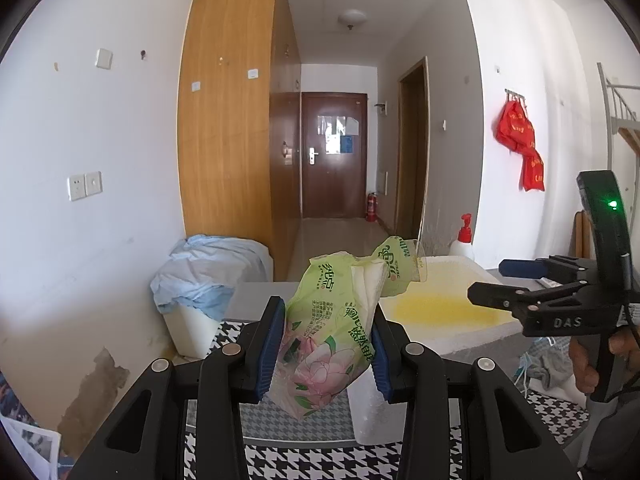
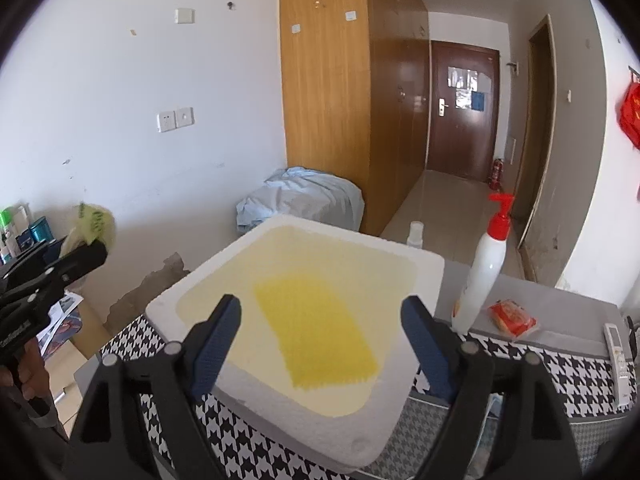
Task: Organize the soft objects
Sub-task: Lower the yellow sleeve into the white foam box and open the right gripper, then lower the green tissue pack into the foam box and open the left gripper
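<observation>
My left gripper (image 1: 328, 340) is shut on a green floral tissue pack (image 1: 332, 332) with white tissues sticking out, held in the air left of the white foam box (image 1: 452, 336). The pack also shows blurred in the right wrist view (image 2: 94, 220). My right gripper (image 2: 320, 344) is open and empty above the foam box (image 2: 192, 292), which has a yellow-stained bottom (image 2: 320, 340). The right gripper also shows in the left wrist view (image 1: 496, 280), above the box's right side.
The box sits on a houndstooth cloth (image 2: 568, 380). A white pump bottle with a red top (image 2: 484, 268), a small red packet (image 2: 512, 316) and a remote (image 2: 616, 344) lie to the right. A bin draped in blue cloth (image 1: 200, 280) stands by the wall.
</observation>
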`<state>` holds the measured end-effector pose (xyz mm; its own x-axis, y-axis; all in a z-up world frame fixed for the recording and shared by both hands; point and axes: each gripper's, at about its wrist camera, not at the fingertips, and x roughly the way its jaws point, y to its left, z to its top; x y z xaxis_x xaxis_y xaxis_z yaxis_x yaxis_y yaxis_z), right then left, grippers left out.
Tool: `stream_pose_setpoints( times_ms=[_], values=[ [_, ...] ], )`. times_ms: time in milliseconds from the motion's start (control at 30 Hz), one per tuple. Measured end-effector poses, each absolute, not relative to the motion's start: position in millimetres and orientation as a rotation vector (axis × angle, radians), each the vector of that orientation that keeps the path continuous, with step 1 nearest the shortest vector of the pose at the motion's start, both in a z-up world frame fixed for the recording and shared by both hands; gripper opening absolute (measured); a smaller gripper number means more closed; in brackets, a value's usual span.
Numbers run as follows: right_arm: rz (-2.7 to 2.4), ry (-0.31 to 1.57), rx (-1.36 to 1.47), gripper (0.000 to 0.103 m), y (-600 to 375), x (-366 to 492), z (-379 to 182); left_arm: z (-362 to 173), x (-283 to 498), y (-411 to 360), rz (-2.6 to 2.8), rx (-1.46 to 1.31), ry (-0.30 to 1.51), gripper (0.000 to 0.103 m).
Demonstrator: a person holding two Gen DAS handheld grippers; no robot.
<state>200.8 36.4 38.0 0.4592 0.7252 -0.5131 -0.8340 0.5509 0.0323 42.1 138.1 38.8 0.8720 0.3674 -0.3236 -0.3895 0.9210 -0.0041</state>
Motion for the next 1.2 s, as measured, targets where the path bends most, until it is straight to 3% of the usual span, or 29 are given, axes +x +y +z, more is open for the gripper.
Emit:
stream_pose_setpoints(
  times_ms=[1200],
  values=[
    [0.869, 0.447, -0.189, 0.09, -21.9, 196.3, 47.2, 49.4, 90.2, 125.6, 0.202, -0.056, 0.356, 0.041]
  ],
)
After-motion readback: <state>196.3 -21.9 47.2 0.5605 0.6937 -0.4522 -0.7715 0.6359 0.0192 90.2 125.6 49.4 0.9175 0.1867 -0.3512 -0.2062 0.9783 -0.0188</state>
